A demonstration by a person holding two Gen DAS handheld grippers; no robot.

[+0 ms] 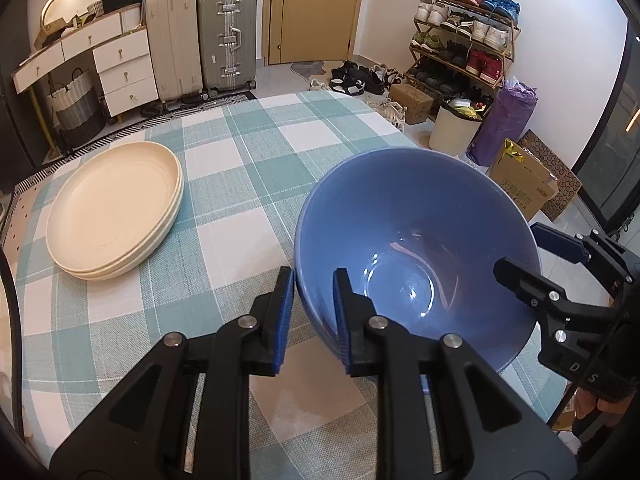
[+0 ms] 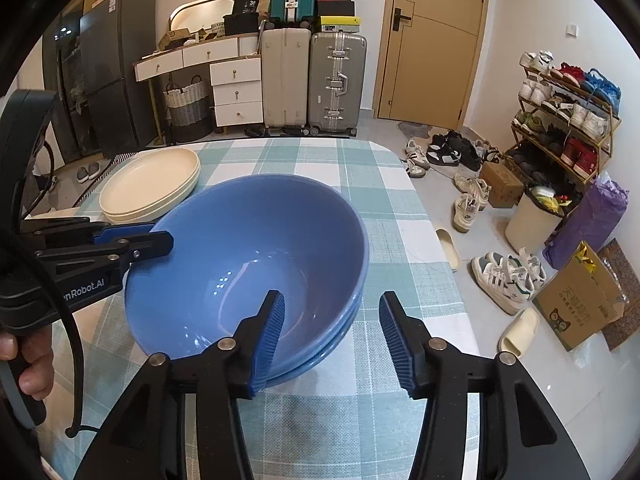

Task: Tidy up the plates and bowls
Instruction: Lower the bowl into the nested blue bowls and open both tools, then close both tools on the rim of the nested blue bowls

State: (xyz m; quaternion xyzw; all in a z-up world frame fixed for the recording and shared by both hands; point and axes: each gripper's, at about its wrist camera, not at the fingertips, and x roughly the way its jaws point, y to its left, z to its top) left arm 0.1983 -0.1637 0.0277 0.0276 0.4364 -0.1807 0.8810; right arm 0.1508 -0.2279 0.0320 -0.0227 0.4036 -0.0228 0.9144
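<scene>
A stack of blue bowls [image 1: 416,248] stands on the checked tablecloth [image 1: 248,168]; it also shows in the right wrist view [image 2: 248,256]. My left gripper [image 1: 312,312] straddles the near left rim, one finger inside and one outside, closed on the wall. My right gripper [image 2: 332,336] is open, with its left finger inside the bowl and its right finger outside the rim, apart from it. A stack of cream plates [image 1: 116,208] lies to the left, seen too in the right wrist view [image 2: 152,184].
The table's right edge [image 2: 432,240] drops to a floor with shoes, slippers [image 2: 518,330] and a cardboard box [image 2: 580,308]. Suitcases [image 1: 200,40], drawers and a shoe rack [image 1: 460,40] stand behind the table.
</scene>
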